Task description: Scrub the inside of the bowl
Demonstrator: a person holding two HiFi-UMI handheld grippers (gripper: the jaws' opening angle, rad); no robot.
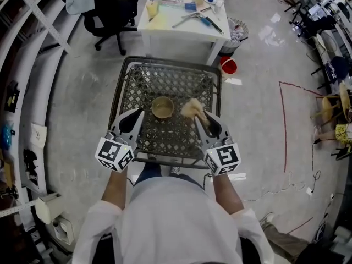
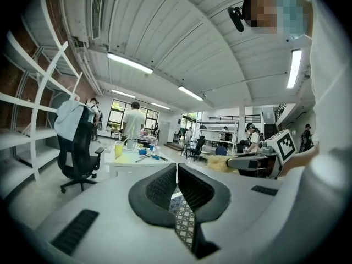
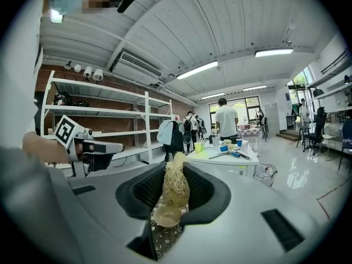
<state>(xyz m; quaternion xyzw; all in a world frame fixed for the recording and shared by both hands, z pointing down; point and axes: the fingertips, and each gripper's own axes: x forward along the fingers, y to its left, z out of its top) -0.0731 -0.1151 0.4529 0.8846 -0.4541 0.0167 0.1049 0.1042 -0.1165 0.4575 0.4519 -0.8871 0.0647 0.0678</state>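
Scrubbing has not started, as I judge it: this is the approach, with the tool in hand and the dish waiting. My right gripper (image 3: 175, 181) has its jaws clamped on a straw-coloured fibrous scrubbing pad (image 3: 175, 185), whose tuft stands up between the black ribbed pads and pokes out past the tips. My left gripper (image 2: 176, 176) has its jaws pressed together with nothing between them. The small round tan bowl (image 1: 163, 107) sits upright near the middle of the black metal lattice table (image 1: 170, 61). From the head view the scrubbing pad (image 1: 192, 109) hangs just beside the bowl at its 3 o'clock, outside the rim as far as I can tell, and the left gripper (image 1: 141, 113) waits near the bowl at its 8 o'clock without touching it. In my right gripper view the bowl (image 3: 166, 216) shows low between the jaws, under the tuft. The next move calls for carrying the right gripper (image 1: 199, 117) toward 9 o'clock and down until the fibres meet the inner wall. The bowl looks light, so my left jaws should probably steady its rim first, or it may skate on the lattice.
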